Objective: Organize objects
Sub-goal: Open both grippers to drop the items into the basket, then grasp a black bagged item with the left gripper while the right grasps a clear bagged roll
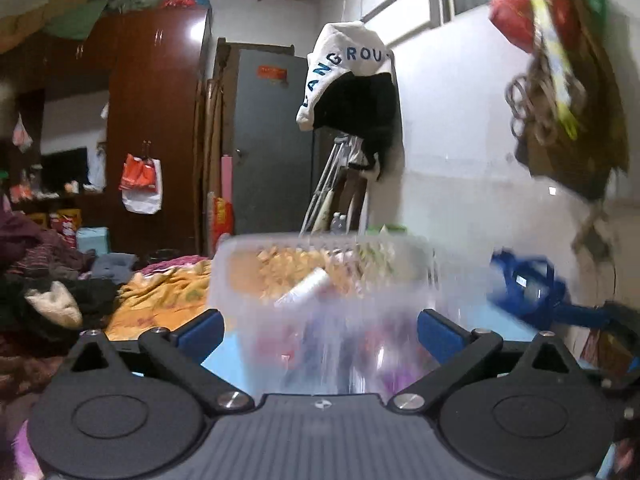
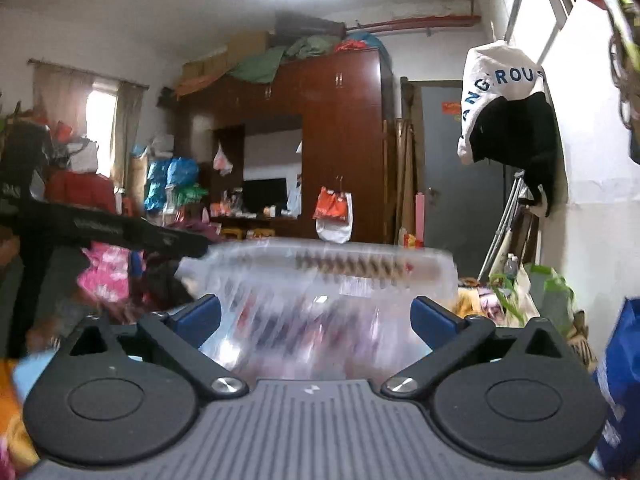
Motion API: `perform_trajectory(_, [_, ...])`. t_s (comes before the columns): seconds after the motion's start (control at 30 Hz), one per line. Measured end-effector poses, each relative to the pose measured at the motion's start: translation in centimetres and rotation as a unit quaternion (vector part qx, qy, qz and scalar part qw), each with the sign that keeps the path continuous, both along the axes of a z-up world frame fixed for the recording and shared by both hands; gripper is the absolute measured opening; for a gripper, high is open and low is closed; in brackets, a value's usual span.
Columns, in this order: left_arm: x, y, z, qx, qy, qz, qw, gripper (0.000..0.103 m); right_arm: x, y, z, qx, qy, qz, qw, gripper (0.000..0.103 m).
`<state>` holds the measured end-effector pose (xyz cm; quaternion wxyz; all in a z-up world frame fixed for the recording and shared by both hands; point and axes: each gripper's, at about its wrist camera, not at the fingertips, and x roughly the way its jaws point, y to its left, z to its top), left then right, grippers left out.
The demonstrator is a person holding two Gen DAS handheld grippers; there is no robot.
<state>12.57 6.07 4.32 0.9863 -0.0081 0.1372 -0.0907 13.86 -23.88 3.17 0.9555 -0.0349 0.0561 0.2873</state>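
On your left, the left gripper [image 1: 320, 330] has its blue fingers [image 1: 202, 334] wide apart around the near wall of the clear plastic storage box [image 1: 320, 280], which stands on the light blue table [image 1: 224, 346] full of small packets and a white tube [image 1: 304, 288]. On your right, the right gripper [image 2: 316, 316] is spread the same way around that box [image 2: 320, 292], not clamping it. Both views are blurred, so if you close now, the fingers may slip off the thin wall and tip the contents out.

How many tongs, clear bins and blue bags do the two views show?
Tongs: 2, left and right, both open.
Clear bin: 1, blurred, between the fingers in each view.
Blue bag: 1.
Total: 4.
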Motion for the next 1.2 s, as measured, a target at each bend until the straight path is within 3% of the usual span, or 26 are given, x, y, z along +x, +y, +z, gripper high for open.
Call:
perform_trajectory(0.07, [-2.6, 0.3, -2.3, -0.004, 0.009, 0.002, 0.9999, 0.103, -1.7, -0.6, -1.6, -0.007, 0.020, 0.009, 1.000, 0.103])
perform_trajectory(0.2, [-4.7, 0.5, -5.2, -0.006, 0.024, -0.014, 0.9996, 0.100, -2.2, -1.2, -2.6, 0.017, 0.062, 0.044, 0.997, 0.093])
perform_trajectory(0.4, [-4.1, 0.2, -5.9, 0.008, 0.040, -0.029, 0.9987, 0.099, -0.6, -0.5, -3.2, 0.004, 0.094, 0.029, 0.995, 0.073])
perform_trajectory(0.5, [-3.6, -0.1, -7.0, 0.017, 0.056, -0.029, 0.9979, 0.099, 0.2, 0.1, -3.8, -0.014, 0.110, 0.006, 0.994, 0.072])
perform_trajectory(0.57, [-3.0, -0.2, -7.5, 0.016, 0.066, -0.033, 0.9971, 0.099, -0.1, 0.5, -4.3, -0.020, 0.110, 0.003, 0.994, 0.069])
perform_trajectory(0.63, [-2.5, -0.4, -7.7, 0.011, 0.072, -0.033, 0.9968, 0.099, -0.5, 0.5, -4.1, -0.023, 0.101, 0.000, 0.995, 0.054])
perform_trajectory(0.7, [-2.4, -0.8, -7.8, 0.017, 0.074, -0.033, 0.9965, 0.098, -0.8, 0.4, -4.2, -0.027, 0.096, -0.002, 0.995, 0.053])
perform_trajectory(0.83, [-2.4, -1.9, -7.9, 0.045, 0.074, -0.029, 0.9958, 0.089, -1.0, -0.2, -4.3, -0.019, 0.096, 0.008, 0.995, 0.052])
perform_trajectory(0.93, [-2.3, -2.3, -8.1, 0.053, 0.081, -0.036, 0.9947, 0.072, -0.9, -0.3, -4.0, -0.014, 0.091, 0.008, 0.996, 0.052])
perform_trajectory(1.0, [-2.5, -2.5, -8.3, 0.059, 0.083, -0.038, 0.9941, 0.055, -1.1, -0.6, -3.9, -0.012, 0.086, 0.006, 0.996, 0.052])
perform_trajectory(1.2, [-3.9, -2.2, -7.6, 0.052, 0.054, -0.030, 0.9967, 0.046, -1.5, -1.3, -3.5, -0.013, 0.072, 0.005, 0.997, 0.052])
